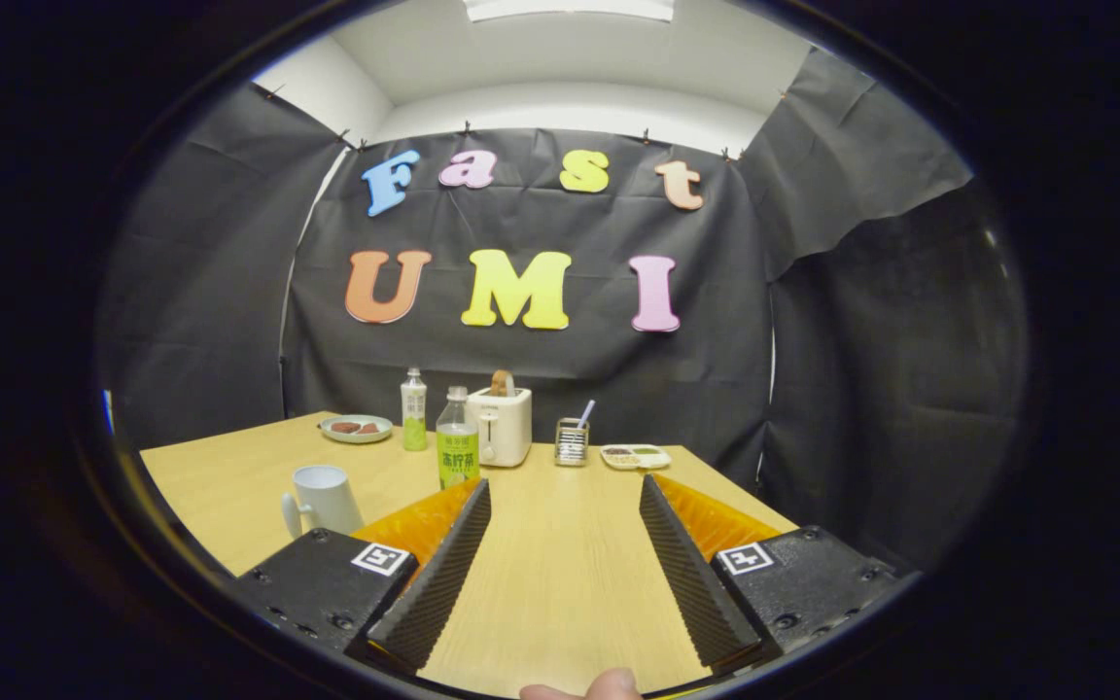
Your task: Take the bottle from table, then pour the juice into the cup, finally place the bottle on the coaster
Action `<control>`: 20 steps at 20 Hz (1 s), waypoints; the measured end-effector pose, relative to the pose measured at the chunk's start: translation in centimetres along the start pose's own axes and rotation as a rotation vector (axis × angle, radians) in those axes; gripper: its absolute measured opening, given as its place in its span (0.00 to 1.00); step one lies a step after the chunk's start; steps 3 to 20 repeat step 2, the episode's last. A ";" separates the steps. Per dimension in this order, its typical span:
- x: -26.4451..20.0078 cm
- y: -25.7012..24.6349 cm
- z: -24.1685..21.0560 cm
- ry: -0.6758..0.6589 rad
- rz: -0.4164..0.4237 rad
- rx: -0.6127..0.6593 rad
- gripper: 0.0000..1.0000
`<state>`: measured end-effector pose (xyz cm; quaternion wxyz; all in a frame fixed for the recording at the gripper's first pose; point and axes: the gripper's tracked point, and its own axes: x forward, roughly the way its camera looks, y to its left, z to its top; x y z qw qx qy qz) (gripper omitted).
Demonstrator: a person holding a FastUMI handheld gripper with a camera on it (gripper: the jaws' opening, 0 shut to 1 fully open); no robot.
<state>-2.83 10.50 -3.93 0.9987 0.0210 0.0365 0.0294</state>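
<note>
A clear bottle with a green label and pale green juice stands upright on the wooden table, just beyond my left fingertip. A white cup with a handle stands to the left of my left finger, nearer than the bottle. My gripper is open above the table, with bare wood between its fingers. I cannot make out a coaster.
Along the back of the table stand a second, slimmer bottle, a plate with brown food, a white toaster with toast, a small metal rack and a flat dish. A fingertip shows between the finger bases.
</note>
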 end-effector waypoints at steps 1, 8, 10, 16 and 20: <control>0.0 0.0 0.1 -0.001 0.000 -0.001 0.99; 0.0 -0.1 0.1 -0.003 -0.002 0.000 0.99; 0.0 -0.1 0.1 -0.003 -0.002 0.000 0.99; 0.0 -0.1 0.1 -0.003 -0.002 0.000 0.99; 0.0 -0.1 0.1 -0.003 -0.002 0.000 0.99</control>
